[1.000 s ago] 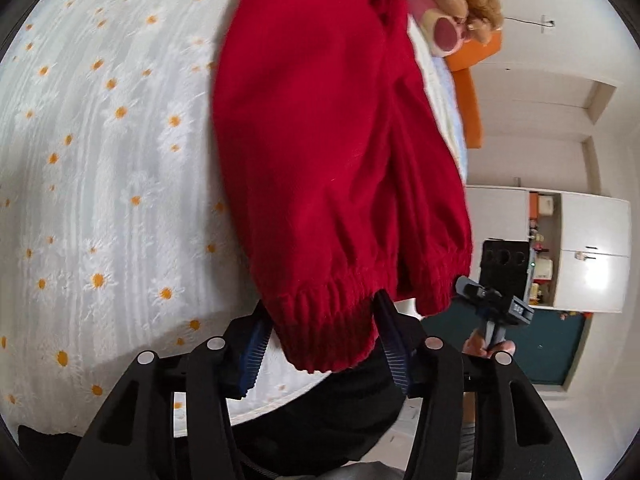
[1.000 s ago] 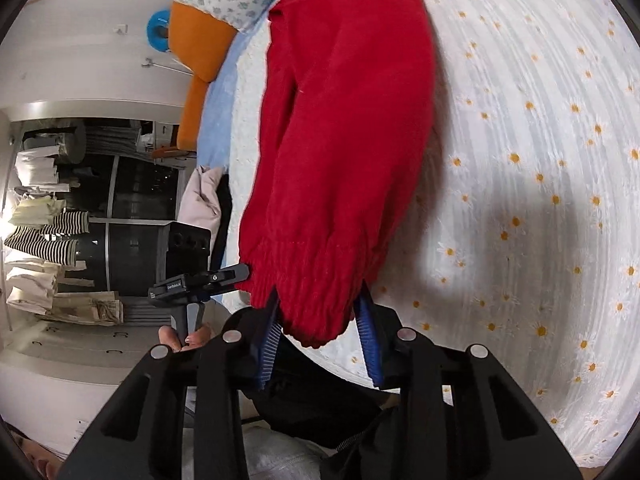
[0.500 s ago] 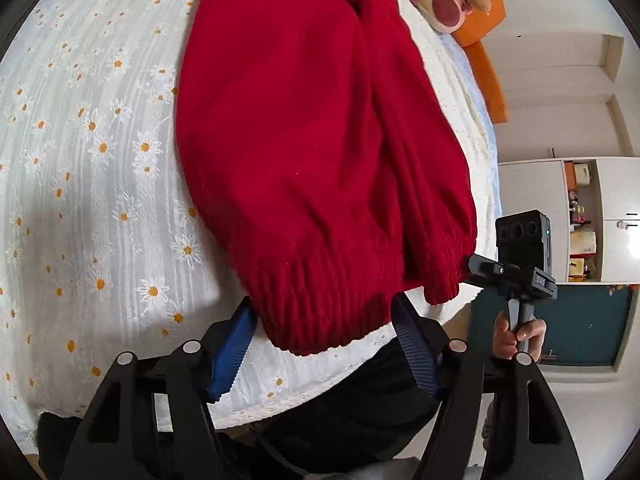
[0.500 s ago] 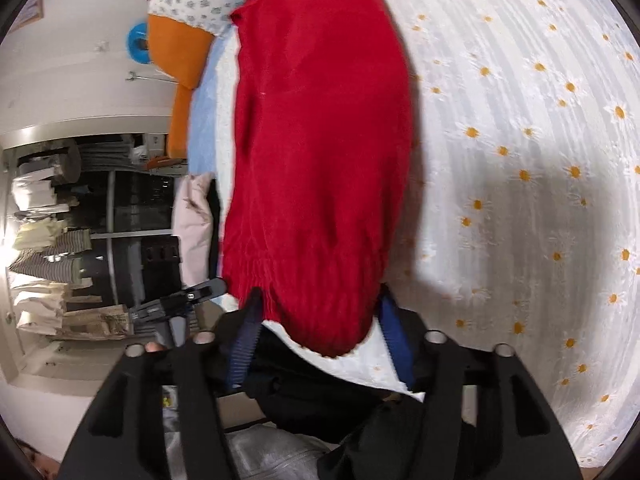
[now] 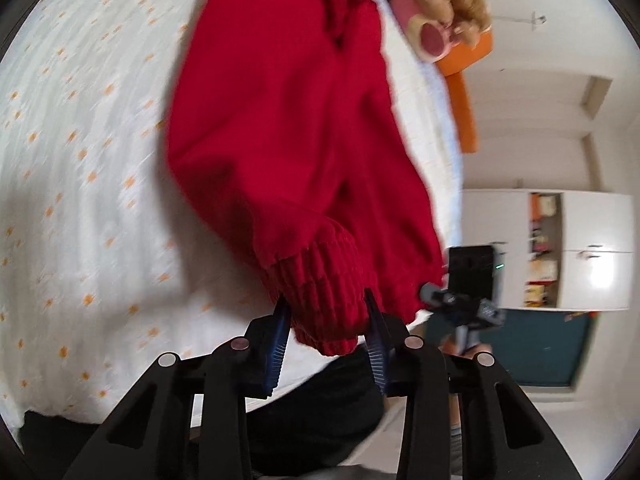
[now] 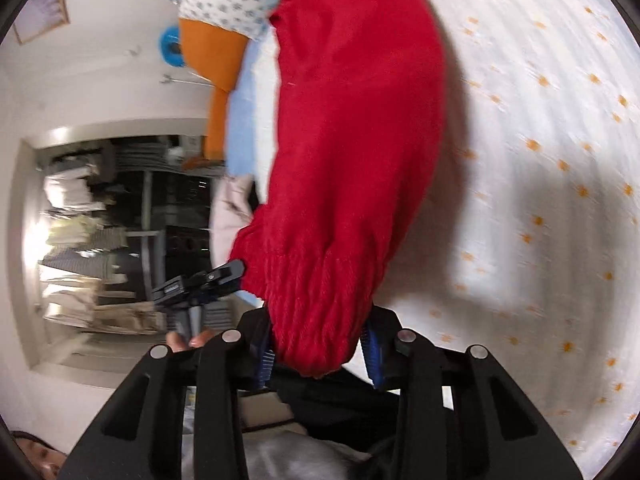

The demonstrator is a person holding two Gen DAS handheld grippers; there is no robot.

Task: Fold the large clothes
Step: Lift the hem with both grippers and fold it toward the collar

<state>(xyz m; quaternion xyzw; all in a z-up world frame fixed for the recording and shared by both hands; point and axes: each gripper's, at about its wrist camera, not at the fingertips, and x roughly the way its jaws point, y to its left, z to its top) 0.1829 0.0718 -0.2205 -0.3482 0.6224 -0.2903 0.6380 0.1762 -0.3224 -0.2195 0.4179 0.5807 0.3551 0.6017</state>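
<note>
A red knit sweater (image 5: 288, 120) lies lengthwise on a white daisy-print bed sheet (image 5: 80, 160). My left gripper (image 5: 328, 332) is shut on its ribbed hem at one corner and lifts it off the sheet. My right gripper (image 6: 320, 344) is shut on the ribbed hem (image 6: 316, 300) at the other corner, also lifted. The sweater (image 6: 360, 100) runs away from both grippers toward the pillows. Each gripper shows in the other's view: the right one (image 5: 468, 292), the left one (image 6: 200, 284).
Pillows and a plush toy (image 5: 444, 8) lie at the sweater's far end, with an orange cushion (image 6: 212, 60). A white cabinet (image 5: 580, 248) stands beyond the bed on one side, shelves of clothes (image 6: 80, 240) on the other. The person's dark clothing (image 5: 312, 412) is under the grippers.
Both grippers were open around the hem half a second ago; now both have shut on it and raised it, bunching the ribbing. The views are blurred by motion.
</note>
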